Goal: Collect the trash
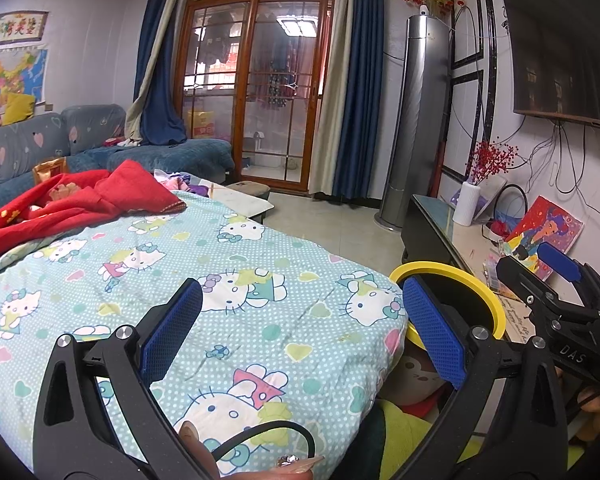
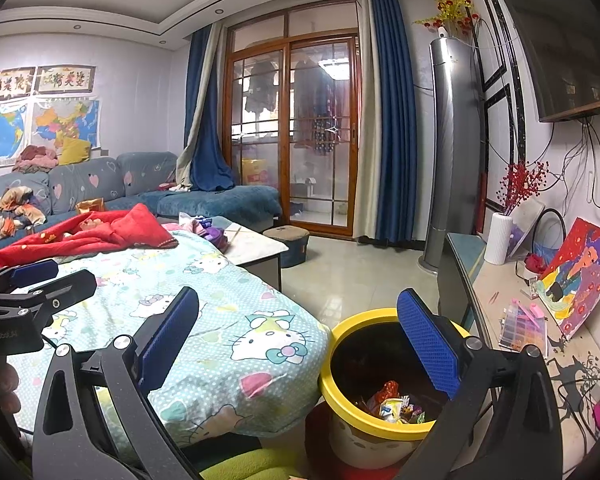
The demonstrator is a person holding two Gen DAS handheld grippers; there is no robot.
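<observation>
In a living room, a person's two handheld grippers were held above the foot of a bed covered by a mint cartoon-cat quilt (image 1: 235, 280). The left gripper (image 1: 302, 330) had its blue-padded fingers spread wide with nothing between them, poised over the quilt's near corner. The right gripper (image 2: 297, 340) was likewise spread apart and empty, its right finger (image 2: 428, 344) crossing in front of the yellow-rimmed trash bin (image 2: 340, 392) that stood on the floor just beside the bed's corner, between the bed and a low TV cabinet (image 2: 456, 280).

Inside the bin lay a heap of crumpled wrappers (image 2: 394, 402), coloured red, white and purple; what they once held was too small to make out. In the left wrist view only the bin's yellow rim showed, partly hidden behind the left gripper's right finger (image 1: 434, 336), with the right gripper visible at the frame's far right.

A rumpled red blanket (image 2: 99, 232) lay at the far end of the quilt. Behind it stood a blue sofa (image 2: 215, 200), wood-framed glass doors (image 2: 295, 132) flanked by blue curtains, and a tall silver tower air conditioner (image 2: 452, 152). A white vase (image 2: 498, 238) of red berries and a colourful painting (image 2: 576, 280) rested on the cabinet beneath a wall-mounted television.
</observation>
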